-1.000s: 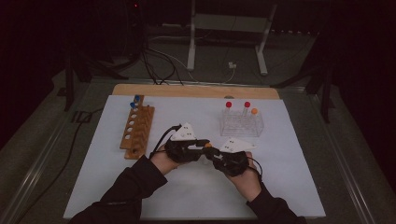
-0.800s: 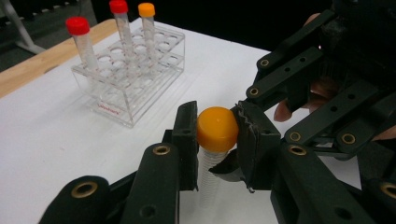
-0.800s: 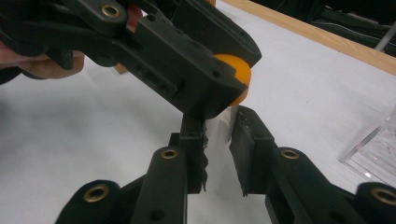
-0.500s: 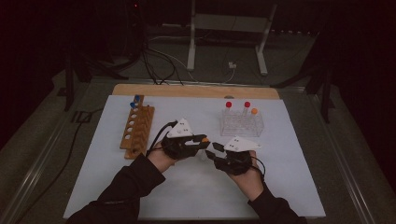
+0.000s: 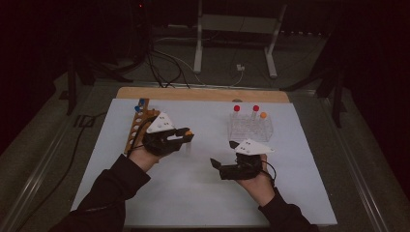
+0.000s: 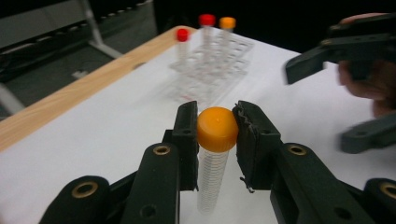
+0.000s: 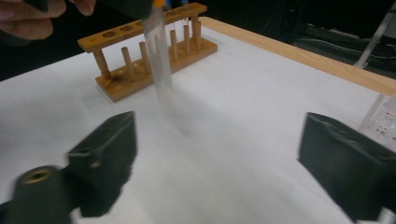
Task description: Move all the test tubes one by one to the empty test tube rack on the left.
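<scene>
Handover of an orange-capped tube [image 6: 215, 140] between two hand-held grippers, shown with the transfer judged complete. The tube is clamped just under its cap by the jaws of the left gripper [image 5: 186, 137] and hangs upright above the white mat [image 5: 203, 193], its clear ruled body seen blurred in the right gripper view in front of the wooden rack [image 7: 149, 51]. The jaws of the right gripper [image 5: 218, 165] have just been opening and are seen spread wide, with nothing between them; the two grippers are held apart over the middle of the mat. Delivery of the tube is judged to be what is left, most likely into the wooden rack at the left, although the destination cannot be confirmed. In the clear plastic rack [image 5: 251, 129] at the right, three capped tubes are held upright: two red-capped [image 5: 237, 108] [image 5: 256, 108] and one orange-capped [image 5: 263, 115]. In the wooden rack, several holes are seen unoccupied, and a blue-topped item [image 5: 141, 102] is found at its far end; whether more of it is filled cannot be told.
</scene>
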Tool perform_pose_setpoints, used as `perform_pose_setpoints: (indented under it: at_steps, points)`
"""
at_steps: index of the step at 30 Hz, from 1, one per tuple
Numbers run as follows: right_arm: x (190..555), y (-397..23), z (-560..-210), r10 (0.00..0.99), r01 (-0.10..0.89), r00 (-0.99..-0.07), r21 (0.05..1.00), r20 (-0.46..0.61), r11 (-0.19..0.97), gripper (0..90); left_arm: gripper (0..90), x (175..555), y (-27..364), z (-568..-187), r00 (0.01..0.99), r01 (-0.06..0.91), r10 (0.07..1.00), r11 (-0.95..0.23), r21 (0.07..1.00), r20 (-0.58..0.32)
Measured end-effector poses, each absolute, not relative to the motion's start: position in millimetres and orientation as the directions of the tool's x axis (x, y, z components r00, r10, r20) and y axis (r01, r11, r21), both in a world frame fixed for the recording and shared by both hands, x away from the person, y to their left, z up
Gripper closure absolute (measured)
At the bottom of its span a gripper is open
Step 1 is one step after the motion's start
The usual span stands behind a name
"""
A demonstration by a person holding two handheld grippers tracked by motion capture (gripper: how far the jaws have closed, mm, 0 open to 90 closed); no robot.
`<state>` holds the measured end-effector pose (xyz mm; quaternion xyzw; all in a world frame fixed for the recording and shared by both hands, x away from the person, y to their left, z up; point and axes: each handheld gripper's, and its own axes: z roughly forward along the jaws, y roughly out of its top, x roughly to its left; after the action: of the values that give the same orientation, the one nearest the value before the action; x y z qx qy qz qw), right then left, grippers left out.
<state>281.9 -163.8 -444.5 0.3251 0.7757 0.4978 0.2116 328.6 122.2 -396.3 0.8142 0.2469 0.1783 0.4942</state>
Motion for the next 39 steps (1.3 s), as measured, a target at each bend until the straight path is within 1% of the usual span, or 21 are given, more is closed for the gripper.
perform_pose_setpoints:
  at_steps: [3, 4, 9, 20, 28, 37, 39]
  points:
    - [281.6, -165.4, -443.2, 0.709, 0.287, -0.705, 0.915, 0.001, 0.285, 0.2, 72.0, 331.8, 135.7, -392.8, 0.791, 0.236, 0.610, -0.377, 0.896, 0.048]
    - [281.5, -166.5, -442.9, 0.703, 0.284, -0.711, 0.917, 0.004, 0.282, 0.0, 72.0, 333.0, 140.5, -391.5, 0.782, 0.238, 0.621, -0.373, 0.897, 0.050]
    - [283.1, -169.5, -442.1, 0.692, 0.295, -0.721, 0.916, 0.027, 0.271, 0.0, 71.9, 339.4, 160.9, -386.6, 0.741, 0.253, 0.669, -0.345, 0.904, 0.047]
    - [283.8, -169.8, -441.9, 0.684, 0.294, -0.729, 0.916, 0.030, 0.274, 0.0, 72.0, 352.6, 193.4, -378.4, 0.663, 0.274, 0.745, -0.330, 0.903, 0.071]
    - [284.0, -171.6, -441.3, 0.683, 0.292, -0.730, 0.917, 0.031, 0.271, 0.0, 72.0, 364.3, 217.0, -373.8, 0.586, 0.277, 0.807, -0.282, 0.919, 0.071]
    - [284.8, -172.3, -441.6, 0.686, 0.296, -0.727, 0.915, 0.031, 0.273, 0.0, 72.0, 381.0, 233.6, -375.2, 0.515, 0.296, 0.855, -0.254, 0.921, 0.070]
    - [285.1, -172.0, -442.0, 0.686, 0.295, -0.727, 0.915, 0.028, 0.275, 0.0, 71.9, 385.0, 234.7, -376.5, 0.496, 0.293, 0.865, -0.255, 0.922, 0.082]
